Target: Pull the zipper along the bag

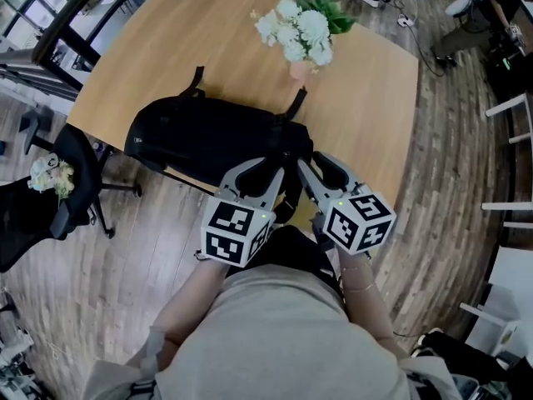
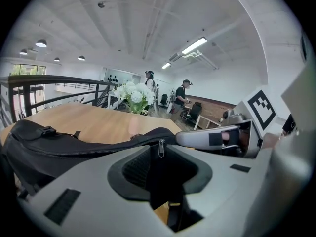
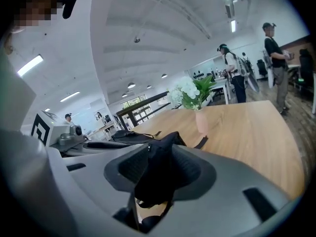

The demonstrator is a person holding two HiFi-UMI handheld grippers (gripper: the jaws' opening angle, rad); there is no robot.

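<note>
The black bag (image 1: 208, 136) lies on the table (image 1: 366, 98) close to its near edge, and you have both claws at the end nearest to you. Your left claw (image 2: 160, 169) is closed narrow on the bag's fabric just below the zipper pull (image 2: 160, 148), I think to keep the bag steady. Your right claw (image 3: 157, 174) stands wide; a fold of the bag is between its jaws but not pinched, so it probably has to take the pull next. The vase of flowers (image 1: 300, 36) stands well behind the bag and blocks nothing. The two claws are crowded together, so the left one may hinder the right.
</note>
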